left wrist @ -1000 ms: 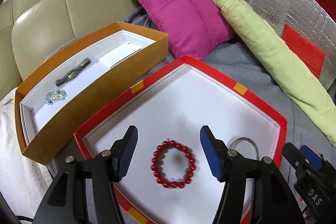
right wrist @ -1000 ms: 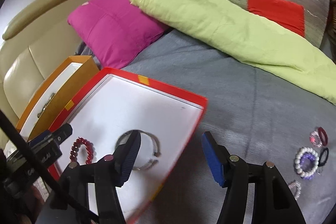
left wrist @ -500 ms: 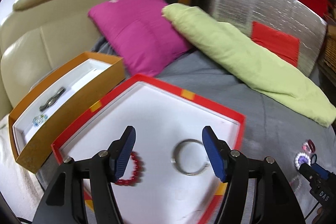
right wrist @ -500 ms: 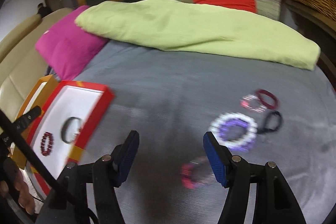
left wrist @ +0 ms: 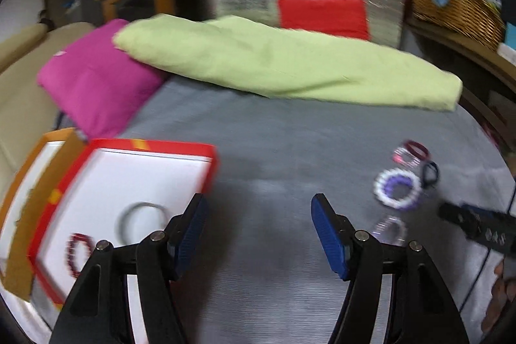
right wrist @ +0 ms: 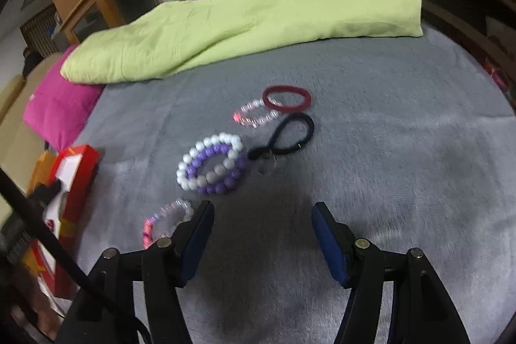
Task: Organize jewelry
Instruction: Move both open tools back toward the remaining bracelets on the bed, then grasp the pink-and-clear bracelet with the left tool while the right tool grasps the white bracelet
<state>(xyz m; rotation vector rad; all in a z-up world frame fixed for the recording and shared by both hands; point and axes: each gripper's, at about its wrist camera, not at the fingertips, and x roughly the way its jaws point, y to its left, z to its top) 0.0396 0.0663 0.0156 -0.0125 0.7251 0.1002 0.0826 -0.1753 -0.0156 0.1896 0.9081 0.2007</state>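
Your right gripper (right wrist: pixel 262 239) hung over bare grey bedspread (right wrist: pixel 371 150), its fingers (right wrist: pixel 329 244) closing with nothing between them. The white-and-purple bead bracelets (right wrist: pixel 211 165) lay just ahead of the left finger, the pink-and-clear bracelet (right wrist: pixel 166 221) right beside that finger's outer edge. The black hair tie (right wrist: pixel 287 134), dark red band (right wrist: pixel 287 98) and pale pink bead bracelet (right wrist: pixel 254 113) sat farther ahead. Your left gripper (left wrist: pixel 258 231) had its fingers spread apart over empty bedspread too. The red tray (left wrist: pixel 154 147), holding a metal bangle (left wrist: pixel 142 216) and red bead bracelet (left wrist: pixel 75 253), lay off to the left of those fingers.
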